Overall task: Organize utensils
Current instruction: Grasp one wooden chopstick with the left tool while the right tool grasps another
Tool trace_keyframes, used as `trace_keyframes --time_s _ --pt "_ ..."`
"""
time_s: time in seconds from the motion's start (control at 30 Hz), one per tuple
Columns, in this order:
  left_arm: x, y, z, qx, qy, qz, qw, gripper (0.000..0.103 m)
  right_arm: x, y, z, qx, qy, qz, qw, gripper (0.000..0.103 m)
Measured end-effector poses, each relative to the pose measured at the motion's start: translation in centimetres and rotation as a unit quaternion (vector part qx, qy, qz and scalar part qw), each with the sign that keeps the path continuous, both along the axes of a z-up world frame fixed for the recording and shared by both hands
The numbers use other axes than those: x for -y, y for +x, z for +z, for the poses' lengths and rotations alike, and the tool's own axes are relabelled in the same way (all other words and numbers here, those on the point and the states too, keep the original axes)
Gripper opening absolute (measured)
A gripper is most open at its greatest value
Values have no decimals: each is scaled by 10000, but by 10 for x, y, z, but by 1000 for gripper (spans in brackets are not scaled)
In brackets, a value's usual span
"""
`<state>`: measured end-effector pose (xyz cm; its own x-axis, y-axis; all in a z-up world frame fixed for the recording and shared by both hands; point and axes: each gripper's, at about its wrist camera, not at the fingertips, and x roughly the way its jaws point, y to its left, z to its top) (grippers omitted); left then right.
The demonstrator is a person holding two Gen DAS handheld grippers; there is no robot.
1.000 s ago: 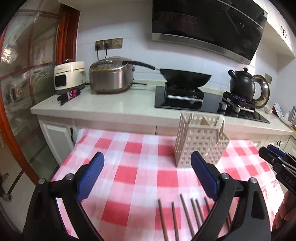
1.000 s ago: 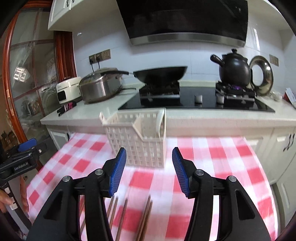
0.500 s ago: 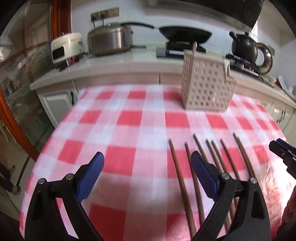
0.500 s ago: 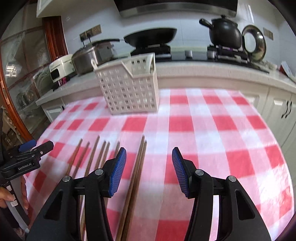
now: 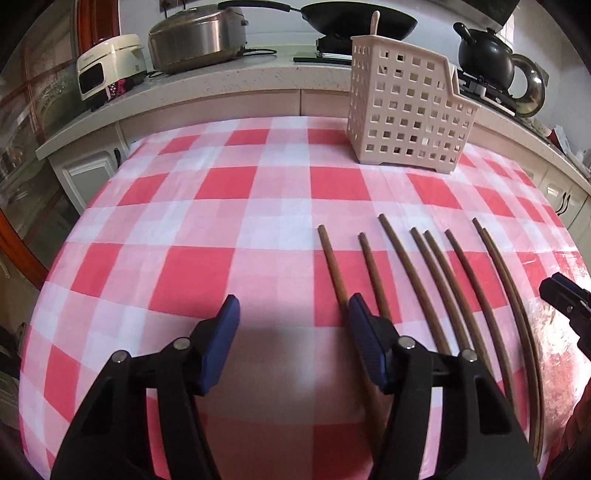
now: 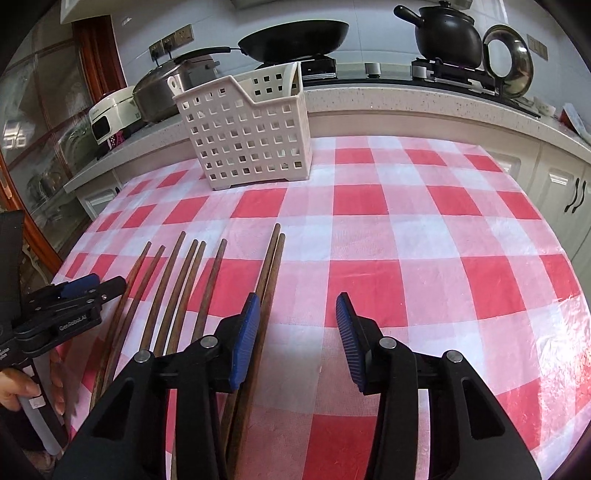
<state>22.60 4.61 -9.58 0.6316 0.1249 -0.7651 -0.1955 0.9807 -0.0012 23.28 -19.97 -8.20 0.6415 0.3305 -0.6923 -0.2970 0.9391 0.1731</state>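
Note:
Several dark brown chopsticks lie side by side on the red-and-white checked tablecloth; they also show in the right wrist view. A white perforated utensil basket stands at the far edge of the table, also in the right wrist view. My left gripper is open and empty, low over the cloth just left of the chopsticks. My right gripper is open and empty, just right of the rightmost chopstick pair.
Behind the table runs a kitchen counter with a rice cooker, a steel pressure cooker, a wok and a black kettle on the stove. White cabinets stand to the right.
Both grippers have tilted down and dropped closer to the tablecloth. The chopsticks now fill more of each view, and the basket sits farther up in both.

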Motion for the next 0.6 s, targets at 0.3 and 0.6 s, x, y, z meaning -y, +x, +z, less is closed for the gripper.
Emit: trace_keyframes --time_s 0.3,0.6 --pt "5 7 -4 -89 0 -71 9999 44 -2 6 -3 -87 -38 62 9999 38" --pt "6 6 -3 -28 -90 -269 9996 7 -14 14 -8 -226 -147 133 9995 32"
